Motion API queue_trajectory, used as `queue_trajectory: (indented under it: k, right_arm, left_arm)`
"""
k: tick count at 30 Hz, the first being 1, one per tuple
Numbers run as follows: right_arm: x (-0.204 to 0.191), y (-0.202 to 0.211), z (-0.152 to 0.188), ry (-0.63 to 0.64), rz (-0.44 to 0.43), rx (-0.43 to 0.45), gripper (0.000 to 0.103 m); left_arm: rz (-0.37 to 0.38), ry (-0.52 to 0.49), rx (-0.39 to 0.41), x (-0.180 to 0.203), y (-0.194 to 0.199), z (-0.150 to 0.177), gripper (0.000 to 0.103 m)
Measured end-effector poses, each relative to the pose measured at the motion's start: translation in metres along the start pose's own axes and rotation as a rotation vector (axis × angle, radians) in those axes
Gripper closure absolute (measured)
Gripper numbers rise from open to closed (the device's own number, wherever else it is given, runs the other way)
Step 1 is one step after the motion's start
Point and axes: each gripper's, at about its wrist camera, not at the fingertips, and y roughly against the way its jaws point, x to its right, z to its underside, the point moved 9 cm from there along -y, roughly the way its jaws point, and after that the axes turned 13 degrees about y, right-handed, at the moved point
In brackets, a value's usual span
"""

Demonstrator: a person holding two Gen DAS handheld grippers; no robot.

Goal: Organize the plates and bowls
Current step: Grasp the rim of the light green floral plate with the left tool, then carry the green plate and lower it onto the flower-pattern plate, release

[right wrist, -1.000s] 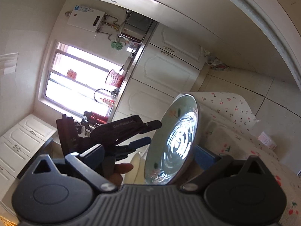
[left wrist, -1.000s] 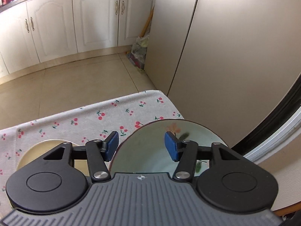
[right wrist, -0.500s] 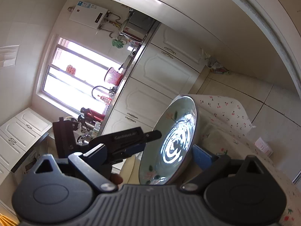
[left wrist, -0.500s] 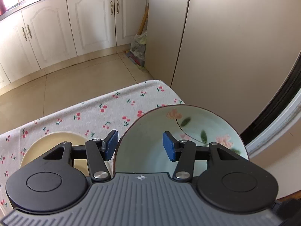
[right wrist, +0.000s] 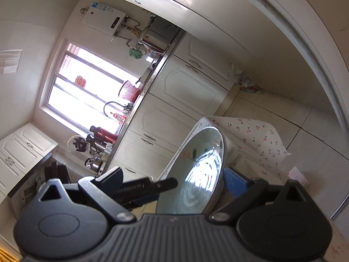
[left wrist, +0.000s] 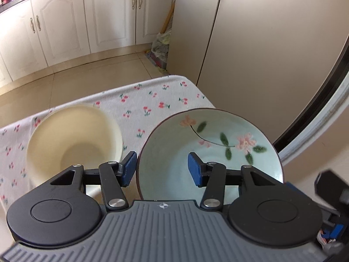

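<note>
A pale green bowl with pink flowers (left wrist: 216, 150) hangs above the table's right end. My left gripper (left wrist: 162, 169) is open, its jaws astride the bowl's near left rim, one pad outside and one inside. My right gripper (right wrist: 174, 185) has its jaws wide, astride the bowl's edge (right wrist: 202, 174), which stands between the pads; whether the pads press it I cannot tell. A cream bowl (left wrist: 74, 139) sits on the cherry-print tablecloth (left wrist: 152, 102) to the left of the green bowl.
A tall beige cabinet (left wrist: 250, 32) stands right behind the table's far corner. White floor cabinets (left wrist: 87, 17) line the far wall across a tiled floor (left wrist: 65, 80). A kitchen counter with sink and kettles (right wrist: 104, 139) shows in the right wrist view.
The green bowl has tilted from near upright to more level, showing its flowered inside. My left gripper rose and the cream bowl came into fuller view.
</note>
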Motion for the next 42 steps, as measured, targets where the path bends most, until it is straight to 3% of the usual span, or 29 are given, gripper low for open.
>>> queue_trajectory:
  k: [17, 23, 25, 29, 32, 42]
  right_arm:
    - [-0.008, 0.016, 0.019, 0.086, 0.018, -0.042, 0.005]
    - [-0.005, 0.011, 0.019, 0.141, 0.076, -0.058, 0.015]
    - [-0.004, 0.007, 0.021, 0.174, 0.11, -0.072, 0.023]
    - [-0.001, -0.006, 0.037, 0.21, 0.124, -0.138, 0.027]
    - [-0.005, -0.005, 0.041, 0.26, 0.152, -0.138, 0.027]
    - [-0.018, 0.008, 0.032, 0.316, 0.128, -0.073, 0.027]
  left_arm:
    - [0.019, 0.097, -0.025, -0.02, 0.047, 0.037, 0.051]
    - [-0.016, 0.09, -0.008, -0.019, 0.04, 0.042, 0.061]
    - [-0.031, 0.097, -0.025, -0.02, 0.031, 0.047, 0.066]
    - [-0.036, 0.115, -0.009, -0.019, 0.03, 0.049, 0.067]
    - [-0.032, 0.124, -0.012, -0.02, 0.033, 0.049, 0.07]
    - [-0.002, 0.15, 0.036, -0.023, 0.065, 0.051, 0.074]
